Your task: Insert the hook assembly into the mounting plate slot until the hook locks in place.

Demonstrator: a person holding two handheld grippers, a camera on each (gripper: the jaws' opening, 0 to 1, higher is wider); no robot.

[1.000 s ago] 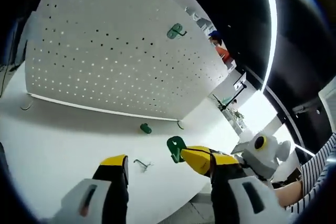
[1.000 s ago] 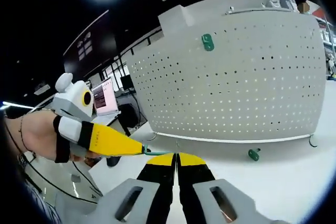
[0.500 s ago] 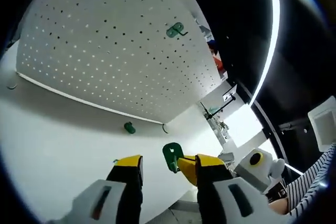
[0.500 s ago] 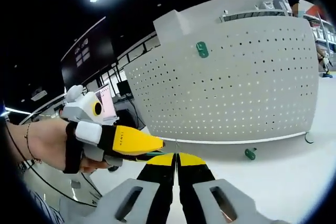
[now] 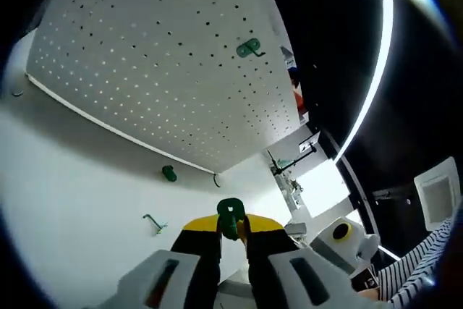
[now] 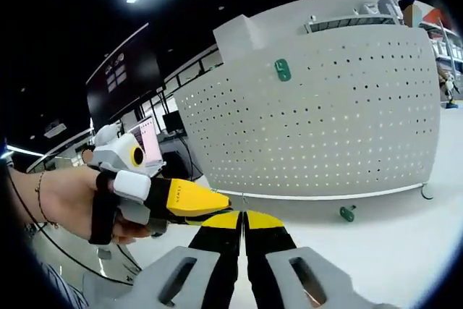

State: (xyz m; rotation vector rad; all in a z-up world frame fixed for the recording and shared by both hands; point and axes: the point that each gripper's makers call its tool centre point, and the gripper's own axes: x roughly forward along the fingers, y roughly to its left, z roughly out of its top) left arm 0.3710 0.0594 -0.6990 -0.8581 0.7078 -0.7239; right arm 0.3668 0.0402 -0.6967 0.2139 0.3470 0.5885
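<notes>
1. My left claw (image 5: 231, 231) was clamped on the green hook plate (image 5: 230, 213), low in the middle of the left gripper view, the plate standing up between its yellow tips.
2. My right claw (image 6: 244, 220) was pressed closed, its tips meeting at bottom centre of the right gripper view; whether anything sat between them I could not tell.
3. The white pegboard (image 5: 145, 56) filled the upper left, with a mounted green hook (image 5: 249, 50) near its top edge.
4. On the white table (image 5: 65, 193) lay a small green piece (image 5: 169, 173) just below the board, and a wire hook (image 5: 153, 223) nearer me.
5. In the right gripper view, my left claw (image 6: 221, 208) came in from the left, held in my hand (image 6: 65, 204).
</notes>
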